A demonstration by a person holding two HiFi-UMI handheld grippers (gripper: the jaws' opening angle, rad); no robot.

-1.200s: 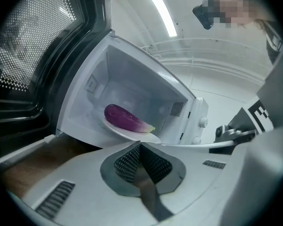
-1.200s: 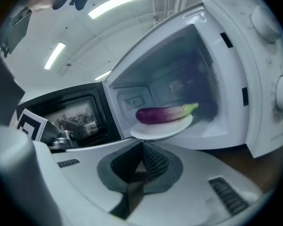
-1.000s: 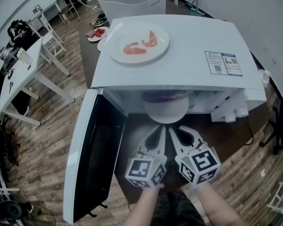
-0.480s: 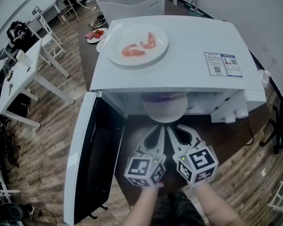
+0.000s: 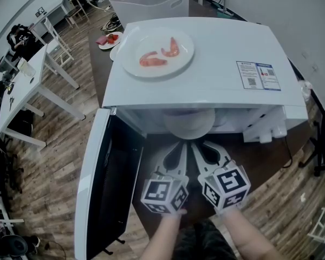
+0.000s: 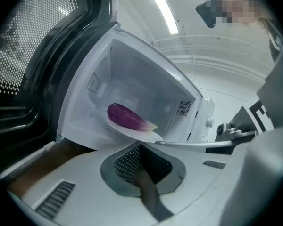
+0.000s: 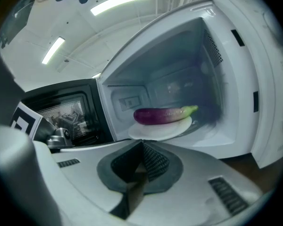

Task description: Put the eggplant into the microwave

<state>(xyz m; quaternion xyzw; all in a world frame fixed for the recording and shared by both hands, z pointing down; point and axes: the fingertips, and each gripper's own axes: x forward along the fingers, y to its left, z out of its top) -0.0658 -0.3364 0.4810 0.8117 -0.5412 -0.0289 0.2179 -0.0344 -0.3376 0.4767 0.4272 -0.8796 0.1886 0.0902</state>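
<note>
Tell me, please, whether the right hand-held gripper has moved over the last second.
No. The right hand-held gripper keeps its place just below the microwave front edge in the head view, jaws shut.

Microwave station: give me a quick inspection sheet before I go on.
Surface: dark table carries the microwave, with its door swung open.
Job's things: eggplant lies on a white plate inside the cavity, with the plate's front rim at the opening.
Clutter: shrimp plate on the microwave's top; small dish of red food behind it.
Tools: left tool and right tool are both shut and empty, close before the white plate's rim; contact unclear.
Cables: one dark cable at the table's right edge.
Surroundings: white bin, white desks, wood floor.
</note>
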